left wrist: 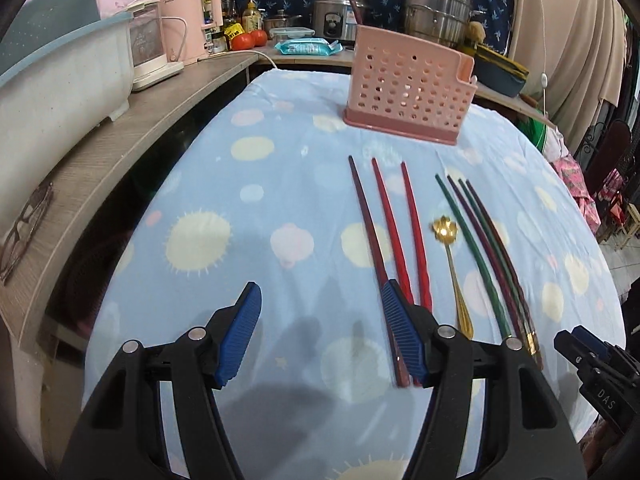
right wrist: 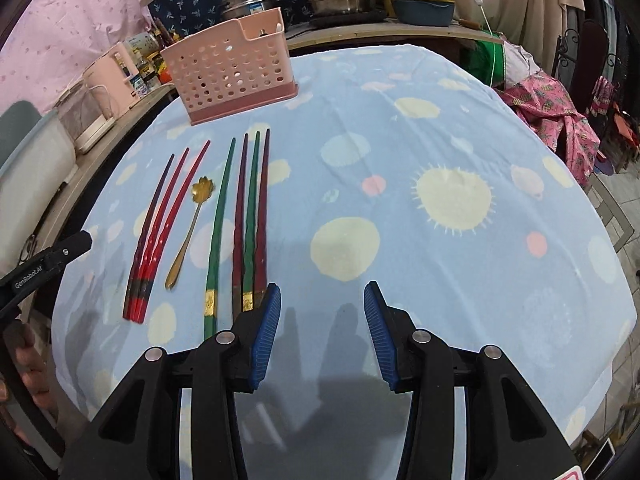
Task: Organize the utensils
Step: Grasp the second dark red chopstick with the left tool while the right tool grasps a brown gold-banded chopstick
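Note:
A pink perforated utensil holder (left wrist: pixel 408 88) (right wrist: pixel 228 76) stands upright at the far side of the table. In front of it lie three red and maroon chopsticks (left wrist: pixel 394 232) (right wrist: pixel 160 232), a gold flower-bowl spoon (left wrist: pixel 448 248) (right wrist: pixel 188 232), and several green and purple chopsticks (left wrist: pixel 488 248) (right wrist: pixel 248 220). My left gripper (left wrist: pixel 320 286) hovers open and empty, its right finger over the near ends of the red chopsticks. To the right of the green and purple set, my right gripper (right wrist: pixel 322 288) is open with only cloth between its fingers.
The table wears a blue cloth with pale dots (right wrist: pixel 440 160). A wooden counter (left wrist: pixel 120 140) on the left carries a white tub, a pink appliance, bottles and eyeglasses (left wrist: pixel 24 236). Steel pots (left wrist: pixel 436 4) stand behind. Pink clothing (right wrist: pixel 552 120) hangs off the right edge.

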Demonstrator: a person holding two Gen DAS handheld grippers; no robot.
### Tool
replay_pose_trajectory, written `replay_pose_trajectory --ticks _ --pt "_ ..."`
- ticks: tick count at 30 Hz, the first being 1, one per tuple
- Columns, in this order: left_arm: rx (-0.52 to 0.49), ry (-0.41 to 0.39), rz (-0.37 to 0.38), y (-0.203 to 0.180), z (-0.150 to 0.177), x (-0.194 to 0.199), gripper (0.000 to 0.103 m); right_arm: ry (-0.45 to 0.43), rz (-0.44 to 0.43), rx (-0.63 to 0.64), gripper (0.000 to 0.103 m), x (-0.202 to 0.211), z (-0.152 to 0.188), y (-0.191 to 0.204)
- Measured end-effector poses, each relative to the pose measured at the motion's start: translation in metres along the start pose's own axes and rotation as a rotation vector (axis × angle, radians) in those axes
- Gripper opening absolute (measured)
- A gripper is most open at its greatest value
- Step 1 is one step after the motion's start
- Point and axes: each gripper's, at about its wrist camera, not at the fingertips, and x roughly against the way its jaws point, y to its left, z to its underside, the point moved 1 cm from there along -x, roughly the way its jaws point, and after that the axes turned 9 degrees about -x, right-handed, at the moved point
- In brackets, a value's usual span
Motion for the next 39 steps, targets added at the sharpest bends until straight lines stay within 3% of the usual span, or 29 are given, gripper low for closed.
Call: replay_pose_trajectory --ticks 7,19,39 --pt "0.000 0.014 0.008 -0.004 0.011 0.001 0.060 0.010 -0.002 0.026 0.028 -0.005 0.011 0.013" --pt "-0.004 0.033 0.020 -0.008 0.017 0.000 0.060 0.019 -0.008 0.058 0.016 -0.006 0.015 0.022" --pt "-0.008 0.070 0.065 -0.019 0.021 -0.009 0.060 0.033 -0.011 0.047 0.008 -0.013 0.016 0.019"
